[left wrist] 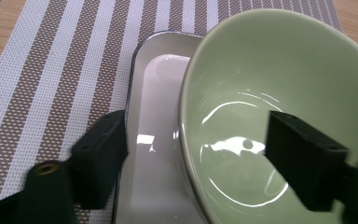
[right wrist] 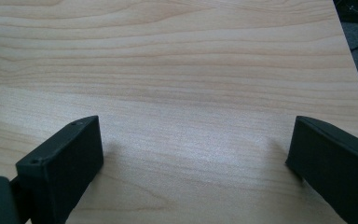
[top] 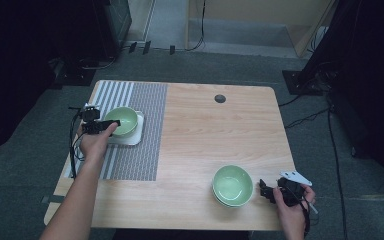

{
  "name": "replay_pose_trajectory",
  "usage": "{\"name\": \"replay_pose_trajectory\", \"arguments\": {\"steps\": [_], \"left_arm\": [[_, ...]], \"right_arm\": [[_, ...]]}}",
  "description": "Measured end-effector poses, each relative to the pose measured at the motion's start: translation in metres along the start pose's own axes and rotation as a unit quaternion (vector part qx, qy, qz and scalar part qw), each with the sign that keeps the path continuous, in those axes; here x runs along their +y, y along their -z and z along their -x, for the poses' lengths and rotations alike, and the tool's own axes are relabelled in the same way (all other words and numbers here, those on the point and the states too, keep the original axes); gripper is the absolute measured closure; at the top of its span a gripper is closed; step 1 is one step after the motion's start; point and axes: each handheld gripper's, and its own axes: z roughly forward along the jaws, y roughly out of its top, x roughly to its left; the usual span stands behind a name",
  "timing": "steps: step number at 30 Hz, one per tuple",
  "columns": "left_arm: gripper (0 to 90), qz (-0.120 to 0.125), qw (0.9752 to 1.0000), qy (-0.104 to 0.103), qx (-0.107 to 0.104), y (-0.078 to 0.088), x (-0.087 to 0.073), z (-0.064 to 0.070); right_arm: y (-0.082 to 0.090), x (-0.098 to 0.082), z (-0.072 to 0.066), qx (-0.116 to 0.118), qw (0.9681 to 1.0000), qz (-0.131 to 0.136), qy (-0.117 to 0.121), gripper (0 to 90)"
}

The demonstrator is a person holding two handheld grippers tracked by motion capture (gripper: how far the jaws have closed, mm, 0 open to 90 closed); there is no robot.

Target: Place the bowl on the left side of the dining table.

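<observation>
A pale green bowl [top: 124,120] rests tilted in a white tray [top: 131,138] on the striped placemat [top: 145,150] at the table's left. My left gripper [top: 109,126] is at the bowl's near rim. In the left gripper view its jaws [left wrist: 196,135] stand open astride the rim of the bowl [left wrist: 279,70], one jaw over the tray [left wrist: 154,93] and one inside the bowl, with neither pad pressing on it. A second green bowl [top: 232,185], apparently stacked on another, sits near the front right. My right gripper [top: 265,191] lies just right of it, open [right wrist: 193,144] over bare wood.
The wooden table [top: 205,130] has a round dark grommet [top: 220,98] near its far edge. The placemat [left wrist: 65,70] covers the left third. Cables and dark equipment stands lie on the floor around the table.
</observation>
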Motion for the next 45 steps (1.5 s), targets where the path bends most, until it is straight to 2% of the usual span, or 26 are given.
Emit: {"name": "replay_pose_trajectory", "arguments": {"steps": [2, 8, 11, 15, 18, 24, 33, 45], "left_arm": [[17.2, 0.014, 0.9997, 0.005, -0.02, 0.005, -0.001, 0.001], [16.6, 0.048, 0.9987, -0.016, -0.009, 0.016, -0.004, 0.007], [15.9, 0.061, 0.9979, -0.017, -0.017, 0.02, -0.004, 0.007], [11.5, 0.078, 0.996, -0.035, -0.023, 0.025, -0.006, 0.009], [10.8, 0.086, 0.9952, -0.044, -0.015, 0.027, -0.008, 0.01], [10.8, 0.101, 0.9938, -0.045, -0.006, 0.034, -0.01, 0.009], [10.8, 0.116, 0.9918, -0.052, -0.011, 0.043, -0.017, 0.01], [10.8, 0.129, 0.9892, -0.065, -0.024, 0.054, -0.027, 0.018]], "right_arm": [[0.0, 0.0, 0.0, 0.0, 1.0, 0.0, 0.001, 2.4], [0.0, 0.0, 0.0, 0.001, 1.0, -0.001, 0.001, 2.0], [0.0, 0.0, 0.0, 0.001, 1.0, 0.0, 0.001, 2.1], [0.0, 0.0, 0.0, 0.001, 1.0, 0.0, 0.001, 2.0], [0.0, 0.0, 0.0, 0.001, 1.0, 0.0, 0.001, 2.0], [0.0, 0.0, 0.0, 0.001, 1.0, -0.001, 0.001, 2.0], [0.0, 0.0, 0.0, 0.001, 1.0, -0.001, 0.001, 2.0], [0.0, 0.0, 0.0, 0.001, 1.0, 0.0, 0.001, 2.0]]}}
